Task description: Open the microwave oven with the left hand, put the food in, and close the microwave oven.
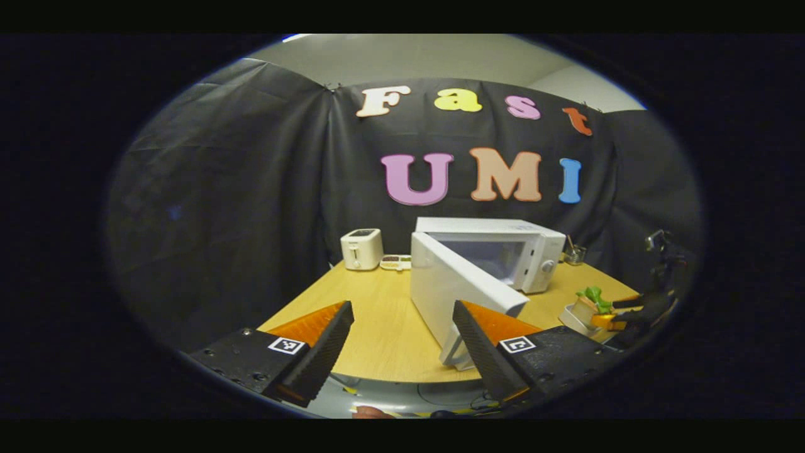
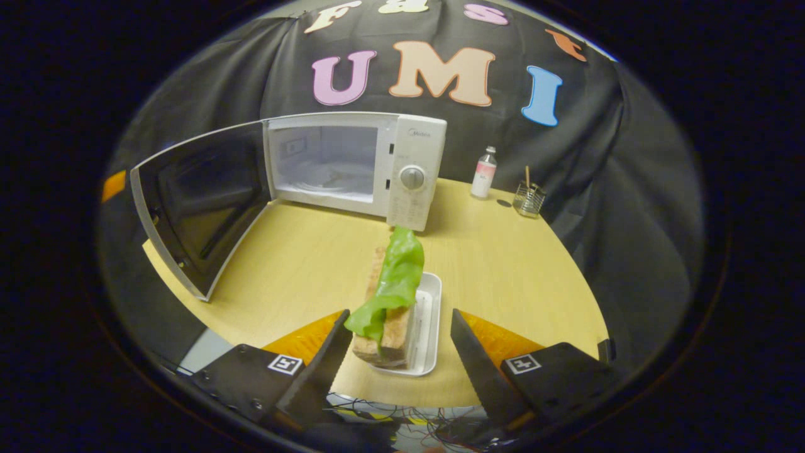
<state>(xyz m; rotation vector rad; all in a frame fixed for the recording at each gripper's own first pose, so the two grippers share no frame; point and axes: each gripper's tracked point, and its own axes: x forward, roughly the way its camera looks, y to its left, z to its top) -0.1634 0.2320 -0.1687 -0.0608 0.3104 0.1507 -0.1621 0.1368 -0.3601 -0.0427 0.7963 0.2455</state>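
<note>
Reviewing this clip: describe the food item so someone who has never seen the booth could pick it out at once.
Start at the white microwave with its door swung open on the wooden table. In front of its control panel, nearer the right gripper, lies a small white tray. The food on it is a sandwich on edge, the one thing draped with a bright green lettuce leaf.

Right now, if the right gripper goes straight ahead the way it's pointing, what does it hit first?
Most likely the food on its white tray, which sits between the open right gripper's fingers. The microwave, door open, stands farther along the same line, though depth is hard to judge.
</note>
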